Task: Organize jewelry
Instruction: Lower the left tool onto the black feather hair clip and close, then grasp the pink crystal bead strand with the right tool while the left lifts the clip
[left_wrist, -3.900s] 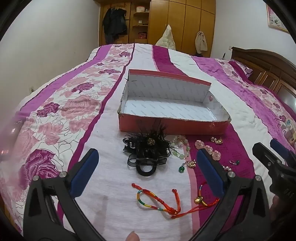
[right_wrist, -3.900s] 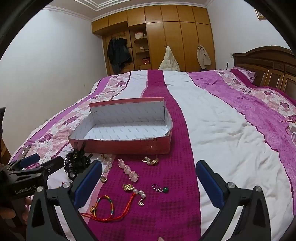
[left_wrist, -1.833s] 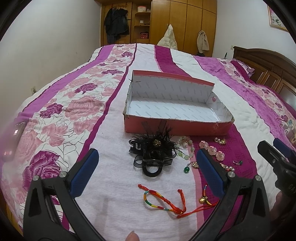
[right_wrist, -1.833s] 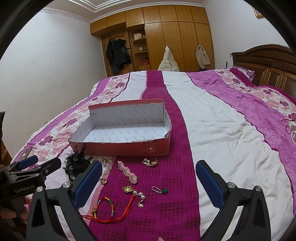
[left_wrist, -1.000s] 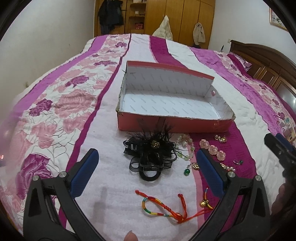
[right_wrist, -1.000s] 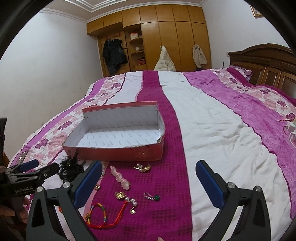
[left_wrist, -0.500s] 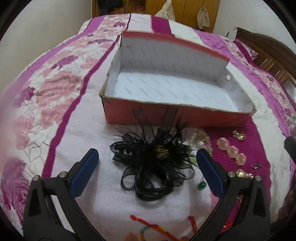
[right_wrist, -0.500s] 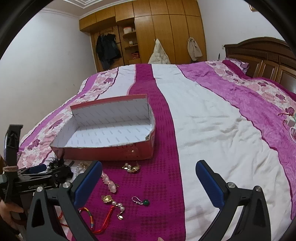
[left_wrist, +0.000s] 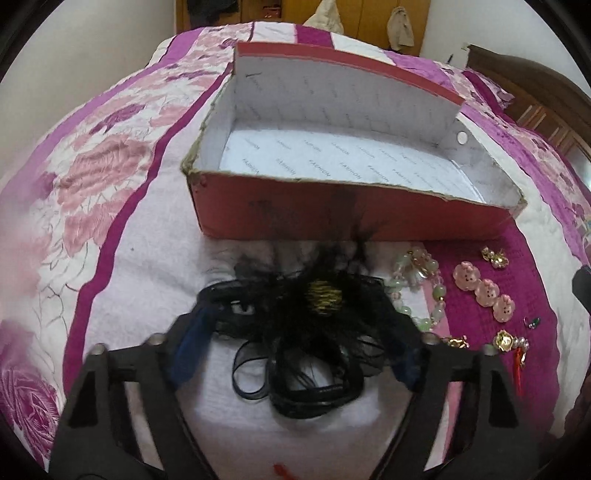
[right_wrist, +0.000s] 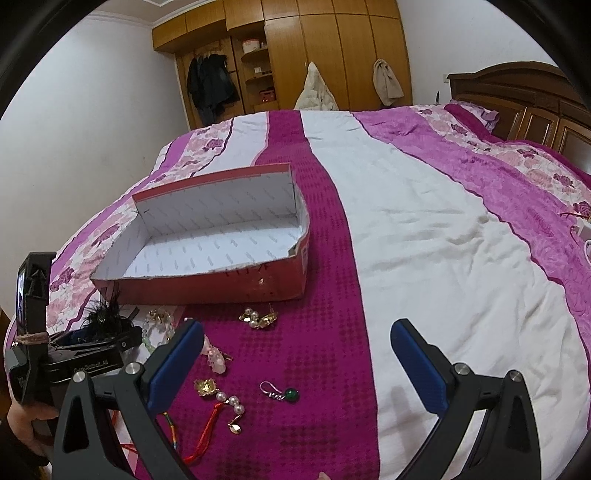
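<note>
A black feather hair clip with a gold centre (left_wrist: 317, 310) lies on the bed in front of an empty red shoe box (left_wrist: 332, 210). My left gripper (left_wrist: 295, 354) is open, its blue pads on either side of the clip, closing in. In the right wrist view the clip (right_wrist: 105, 317) and the box (right_wrist: 207, 284) are at the left. My right gripper (right_wrist: 295, 362) is open and empty above the bed, with a green drop earring (right_wrist: 282, 393) and a pearl charm (right_wrist: 225, 400) below it.
More jewelry lies right of the clip: a green bead bracelet (left_wrist: 424, 291), pink flower clips (left_wrist: 484, 291), gold pearl earrings (left_wrist: 495, 256) and a red cord bracelet (right_wrist: 207, 439). The bed cover (right_wrist: 424, 229) stretches to a wooden headboard (right_wrist: 517, 96) and wardrobes behind.
My left gripper has moved down and forward to the black feather clip, and its fingers have narrowed around it. My right gripper has drifted slightly right and stays open.
</note>
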